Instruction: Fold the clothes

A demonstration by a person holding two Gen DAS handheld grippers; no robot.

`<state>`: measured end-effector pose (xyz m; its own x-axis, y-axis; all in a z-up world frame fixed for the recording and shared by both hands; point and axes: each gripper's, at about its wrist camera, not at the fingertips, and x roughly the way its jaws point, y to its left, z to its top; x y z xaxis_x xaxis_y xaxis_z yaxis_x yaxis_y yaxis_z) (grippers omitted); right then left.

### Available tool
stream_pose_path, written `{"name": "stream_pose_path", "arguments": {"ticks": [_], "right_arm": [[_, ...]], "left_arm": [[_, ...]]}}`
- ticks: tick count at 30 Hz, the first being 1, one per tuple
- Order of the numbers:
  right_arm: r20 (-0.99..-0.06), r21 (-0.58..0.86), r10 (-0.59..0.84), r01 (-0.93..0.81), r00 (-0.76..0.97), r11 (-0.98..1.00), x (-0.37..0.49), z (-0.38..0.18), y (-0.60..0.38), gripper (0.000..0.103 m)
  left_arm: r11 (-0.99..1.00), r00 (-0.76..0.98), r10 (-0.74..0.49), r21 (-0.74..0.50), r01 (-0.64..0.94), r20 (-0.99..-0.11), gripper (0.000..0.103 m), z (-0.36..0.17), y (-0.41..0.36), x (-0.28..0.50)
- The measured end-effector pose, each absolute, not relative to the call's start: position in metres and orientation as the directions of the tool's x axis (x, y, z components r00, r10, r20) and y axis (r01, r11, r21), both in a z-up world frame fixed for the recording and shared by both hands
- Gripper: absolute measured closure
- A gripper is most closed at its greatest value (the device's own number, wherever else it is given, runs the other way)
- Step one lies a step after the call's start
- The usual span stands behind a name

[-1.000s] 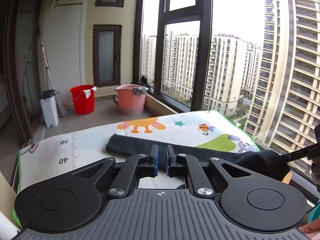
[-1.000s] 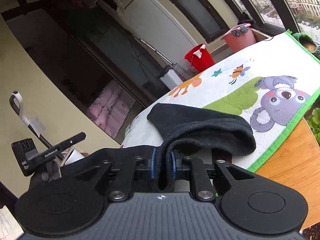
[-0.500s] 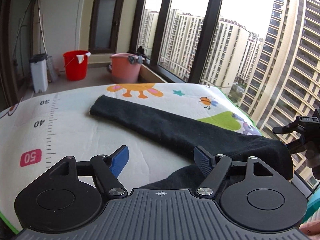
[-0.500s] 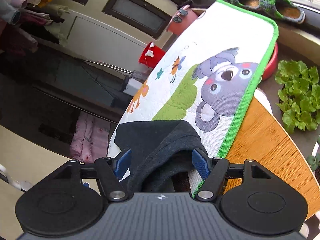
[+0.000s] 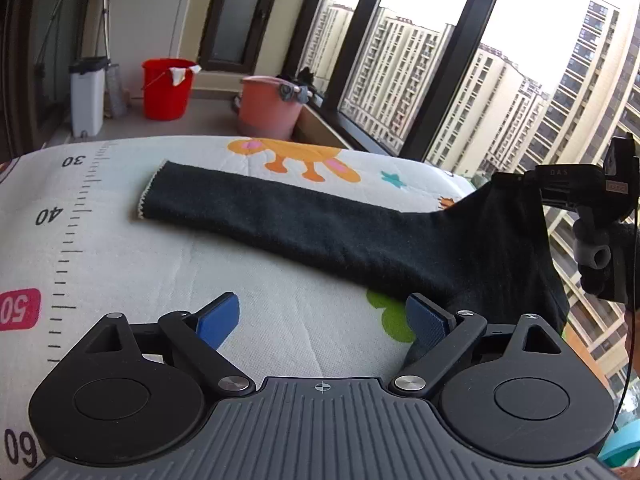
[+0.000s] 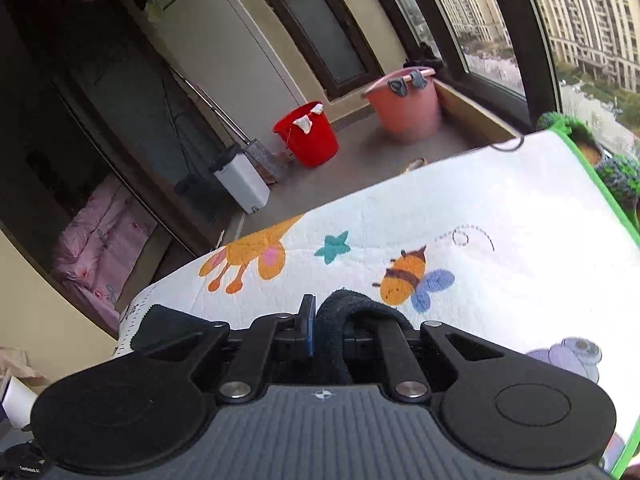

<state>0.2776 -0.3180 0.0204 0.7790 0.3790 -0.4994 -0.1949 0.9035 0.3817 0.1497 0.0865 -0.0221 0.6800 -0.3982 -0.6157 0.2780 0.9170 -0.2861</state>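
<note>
Now dark garment pinched in right hand-held gripper

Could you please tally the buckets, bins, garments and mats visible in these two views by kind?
Buckets: 2, a red bucket and a pink bucket
White bins: 1, the white bin
Dark garments: 1, the dark garment
Printed mats: 1, the printed mat
Total: 5

On my play mat a printed ruler scale runs along the left: 30 farthest, then 40, 50 in a red box, and 60 nearest me.
</note>
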Motion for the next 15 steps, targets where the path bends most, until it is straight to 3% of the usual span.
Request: {"name": "stream_pose_path", "arguments": {"ticks": [4,7,9,15], "right_arm": [[-0.457,0.231,0.286,-0.198,0.842,0.952,0.267,0.037,-0.322,0.090],[-0.527,0.257,0.212,-0.083,0.823,0.963,0.257,0.018,-0.347,0.074],[-0.555,0.261,0.165,-0.018,0.815,0.965,0.246,0.003,-0.361,0.043],[-0.578,0.316,0.127,0.077,0.806,0.946,0.200,-0.022,-0.399,0.030]], "left_arm": [[0.930,0.683,-0.363,-0.292,0.222,-0.635,0.009,-0.026,0.095,0.158],[0.928,0.674,-0.364,-0.312,0.204,-0.643,0.009,-0.023,0.100,0.152],[0.921,0.676,-0.383,-0.317,0.226,-0.630,0.008,-0.018,0.100,0.140],[0.898,0.613,-0.430,-0.247,0.363,-0.663,0.005,-0.017,0.089,0.092]]}}
